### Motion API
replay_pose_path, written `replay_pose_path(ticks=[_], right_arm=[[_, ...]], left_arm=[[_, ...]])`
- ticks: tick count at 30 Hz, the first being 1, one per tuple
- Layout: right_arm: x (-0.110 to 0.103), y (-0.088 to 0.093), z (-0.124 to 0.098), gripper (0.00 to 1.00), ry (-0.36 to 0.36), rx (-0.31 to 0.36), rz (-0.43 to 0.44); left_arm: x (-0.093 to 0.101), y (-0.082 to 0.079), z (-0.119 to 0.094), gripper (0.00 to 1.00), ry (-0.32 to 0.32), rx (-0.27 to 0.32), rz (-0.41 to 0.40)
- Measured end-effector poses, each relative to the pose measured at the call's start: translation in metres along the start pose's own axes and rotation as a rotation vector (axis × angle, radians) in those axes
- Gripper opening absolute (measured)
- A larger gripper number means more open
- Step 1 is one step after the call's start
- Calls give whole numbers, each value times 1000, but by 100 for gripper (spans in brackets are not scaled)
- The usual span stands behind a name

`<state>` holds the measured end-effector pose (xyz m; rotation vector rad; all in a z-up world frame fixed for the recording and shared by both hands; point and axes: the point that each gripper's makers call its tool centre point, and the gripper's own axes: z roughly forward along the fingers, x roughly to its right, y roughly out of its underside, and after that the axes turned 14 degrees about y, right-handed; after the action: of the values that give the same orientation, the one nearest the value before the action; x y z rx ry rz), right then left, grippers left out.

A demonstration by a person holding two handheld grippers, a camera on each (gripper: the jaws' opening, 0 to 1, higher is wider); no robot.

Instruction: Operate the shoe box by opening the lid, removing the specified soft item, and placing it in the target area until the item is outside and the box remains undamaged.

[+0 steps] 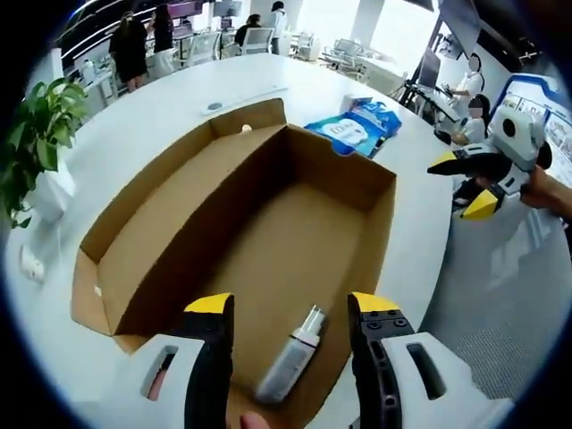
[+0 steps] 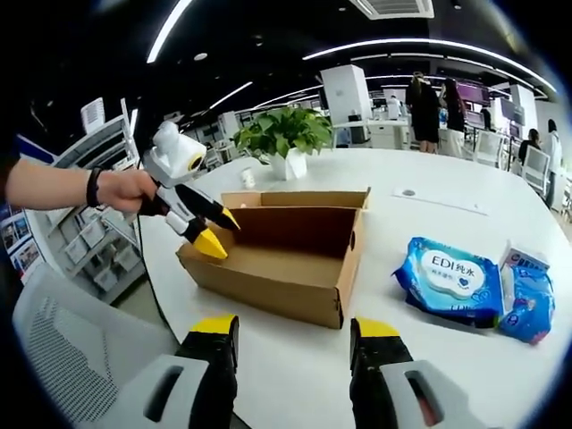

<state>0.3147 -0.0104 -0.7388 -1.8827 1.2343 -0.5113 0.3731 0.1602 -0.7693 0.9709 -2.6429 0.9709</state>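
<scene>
An open cardboard shoe box point(image 1: 268, 223) lies on the white table, its lid point(image 1: 152, 223) folded back to the left. A white pump bottle point(image 1: 290, 362) lies on the box floor at the near end. My left gripper point(image 1: 292, 308) hovers open just above that bottle. Two blue soft wipe packs point(image 1: 357, 130) rest on the table beyond the box. My right gripper point(image 1: 458, 188) is off the table's right side, open and holding nothing. In the right gripper view, the box point(image 2: 286, 259) stands ahead of my right gripper point(image 2: 295, 326), the left gripper point(image 2: 223, 234) hangs open over its left end, and the wipe packs point(image 2: 451, 277) lie to the right.
A potted plant point(image 1: 40, 125) stands at the table's edge, behind the box in the right gripper view point(image 2: 281, 134). A small white carton point(image 2: 523, 259) sits beside the wipe packs. A grey mesh chair point(image 2: 63, 349) is low on the left. People stand in the background.
</scene>
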Motion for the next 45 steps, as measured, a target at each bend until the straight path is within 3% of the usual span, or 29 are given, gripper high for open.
replay_pose_path(ticks=[7, 10, 12, 20, 26, 30, 35, 38, 42, 45], right_arm=[[-1, 3, 0, 48, -1, -11, -10], [0, 4, 0, 48, 3, -13, -10], [1, 4, 1, 48, 7, -15, -9], [3, 8, 1, 48, 15, -25, -7], [5, 10, 0, 48, 22, -31, -7], [7, 11, 1, 48, 28, -34, -6], [9, 12, 1, 48, 37, -40, -8], [10, 11, 1, 48, 39, -38, -6], [13, 13, 0, 48, 47, -44, 4], [16, 11, 0, 48, 53, -37, 14]], left_arm=[[-12, 10, 7, 52, 8, -85, 36], [-14, 24, 10, 53, 26, -168, 81], [-17, 31, 13, 54, 22, -193, 78], [-17, 37, 21, 56, 77, -234, 109], [-19, 49, 28, 54, 97, -316, 182], [-17, 48, 30, 57, 112, -311, 170], [-29, 47, 25, 64, 73, -278, 118], [-30, 47, 22, 61, 64, -268, 121], [-23, 58, 18, 59, 99, -312, 162], [-24, 59, 17, 58, 101, -300, 163]])
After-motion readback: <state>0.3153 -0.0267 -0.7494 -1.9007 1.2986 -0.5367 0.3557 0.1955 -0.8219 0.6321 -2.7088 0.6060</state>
